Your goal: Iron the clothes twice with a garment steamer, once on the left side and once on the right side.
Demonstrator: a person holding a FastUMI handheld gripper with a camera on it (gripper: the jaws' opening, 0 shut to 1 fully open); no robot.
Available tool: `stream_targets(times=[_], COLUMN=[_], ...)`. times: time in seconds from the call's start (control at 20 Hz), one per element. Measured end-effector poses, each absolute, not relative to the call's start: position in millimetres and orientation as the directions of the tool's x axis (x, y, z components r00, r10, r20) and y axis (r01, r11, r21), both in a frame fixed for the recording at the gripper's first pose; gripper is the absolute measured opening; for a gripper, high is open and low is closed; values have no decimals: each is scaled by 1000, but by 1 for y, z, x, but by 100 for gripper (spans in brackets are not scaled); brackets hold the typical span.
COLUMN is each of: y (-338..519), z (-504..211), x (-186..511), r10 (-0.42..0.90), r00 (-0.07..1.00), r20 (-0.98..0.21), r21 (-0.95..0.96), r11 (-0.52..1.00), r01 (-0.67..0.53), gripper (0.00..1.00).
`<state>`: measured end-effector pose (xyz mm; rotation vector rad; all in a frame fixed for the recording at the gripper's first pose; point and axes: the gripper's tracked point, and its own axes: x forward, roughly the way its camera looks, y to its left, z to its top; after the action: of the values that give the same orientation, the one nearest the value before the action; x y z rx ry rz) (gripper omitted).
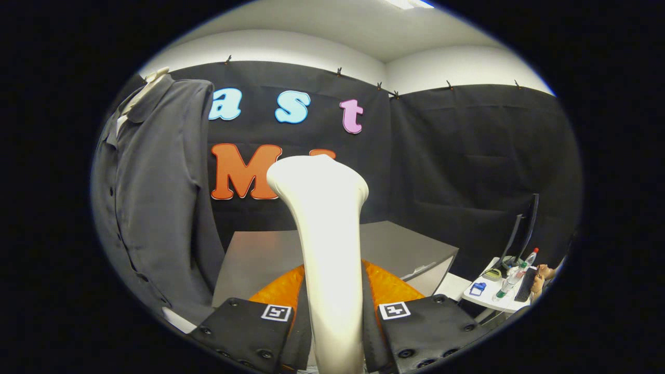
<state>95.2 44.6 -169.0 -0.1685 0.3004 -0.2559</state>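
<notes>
Off to the left of the fingers and well beyond them, a dark grey button-front garment (156,202) is hanging upright on a pale form (148,85), whose light neck is peeking out above the collar; a row of dark buttons is running down the front, and the hem is dropping almost to the level of the left finger.

The gripper (335,317) is grasping the white garment steamer (324,234) — both black fingers are pressing against the handle from either side, the jaws closed down to just the handle's width. The left finger (249,332) and the right finger are each wearing a small square marker on top. The steamer is standing upright between them, its handle rising straight ahead and flaring into a wide, rounded head at the top. It is sitting apart from the garment, with open booth wall showing between the two.

Just behind the handle, an orange ribbed surface (387,285) is showing on both sides, lying on a grey table (405,249) beyond the fingers.

Farther to the right and lower down, a small white table (491,298) is carrying bottles and other small items too tiny to name, beside a dark monitor (524,228) — a person's hand (543,272) is resting near its edge.
</notes>
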Motion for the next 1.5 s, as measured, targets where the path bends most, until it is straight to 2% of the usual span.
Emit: stream_targets(times=[0.25,0.6,1.1,1.5], y=[113,203,297,324], z=[-134,-98,-110,-122], x=[61,62,104,132], r10=[-227,-155,-59,-60], r00=[951,980,986,982], r20=[-208,-122,-153,-181], r21=[-179,-164,-174,-210], r11=[965,977,984,978], r01=[191,135,32,21], gripper=[47,47,47,47])
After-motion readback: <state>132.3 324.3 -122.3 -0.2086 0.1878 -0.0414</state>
